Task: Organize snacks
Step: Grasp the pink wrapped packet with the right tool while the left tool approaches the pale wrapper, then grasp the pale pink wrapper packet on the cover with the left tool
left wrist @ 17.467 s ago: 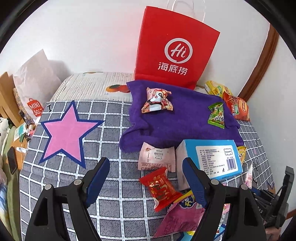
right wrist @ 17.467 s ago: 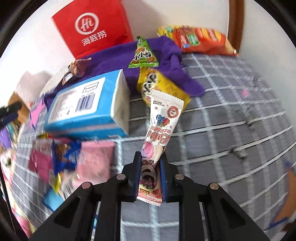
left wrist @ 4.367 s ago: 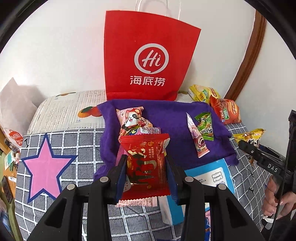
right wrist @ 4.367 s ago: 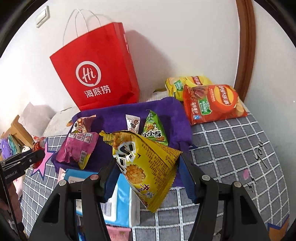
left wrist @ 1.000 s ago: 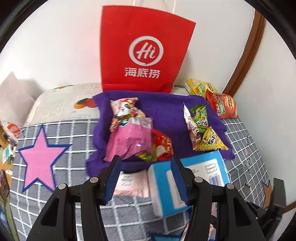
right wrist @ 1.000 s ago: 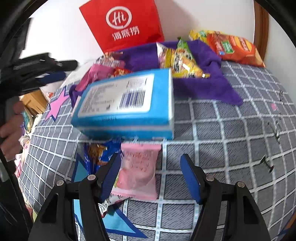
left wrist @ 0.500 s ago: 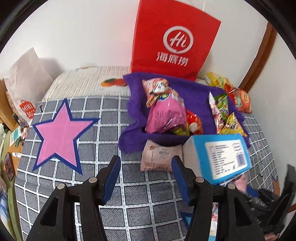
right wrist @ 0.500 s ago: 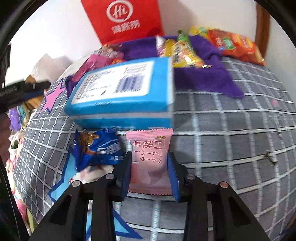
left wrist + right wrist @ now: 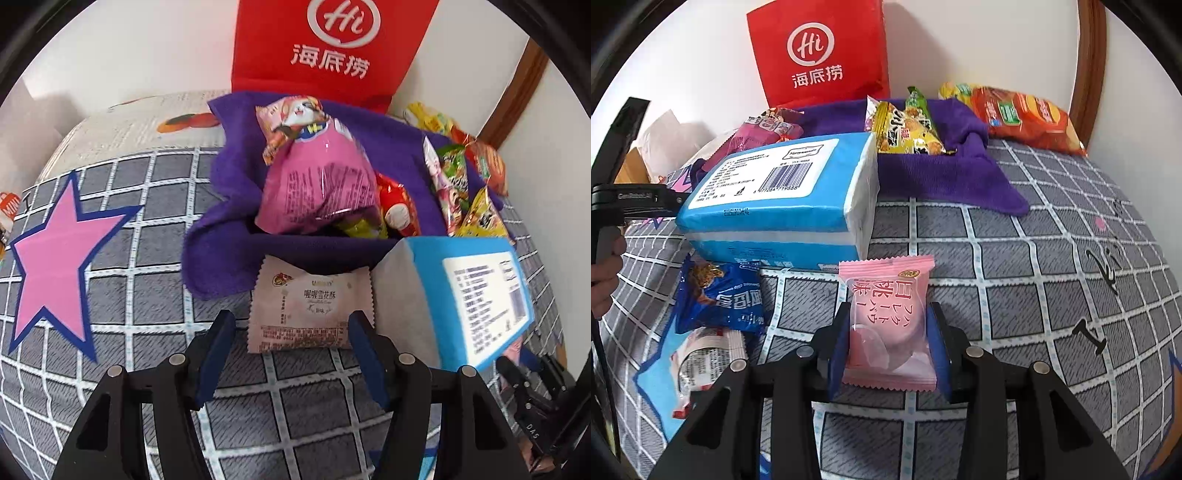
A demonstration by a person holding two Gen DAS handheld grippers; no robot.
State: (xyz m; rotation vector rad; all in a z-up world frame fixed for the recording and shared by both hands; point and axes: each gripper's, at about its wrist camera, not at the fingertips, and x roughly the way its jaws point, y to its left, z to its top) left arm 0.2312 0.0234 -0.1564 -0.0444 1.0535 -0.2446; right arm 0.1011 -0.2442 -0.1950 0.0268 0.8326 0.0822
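Observation:
In the left wrist view, a pale pink snack packet (image 9: 310,306) lies flat on the grey checked cover, just below the purple cloth (image 9: 229,206). My left gripper (image 9: 291,328) straddles its near edge. Its jaws are opening, the left finger stands clear, and the right fingertip (image 9: 360,328) overlaps the packet's corner. In the right wrist view, my right gripper (image 9: 887,332) holds a pink peach packet (image 9: 886,310) between its blue pads. Those jaws are easing open slightly while still touching the packet's sides. Several snacks lie on the purple cloth (image 9: 945,177).
A blue tissue pack (image 9: 775,192) lies right behind the pink packet and beside the pale one. A blue packet (image 9: 720,299) and a white-red packet (image 9: 705,358) lie at the left. A red paper bag (image 9: 332,44) stands against the wall, with an orange chips bag (image 9: 1027,114) at the back right.
My left gripper has come down close to the pale packet, with wider jaws. My right gripper, open a second ago, has shut around the pink peach packet.

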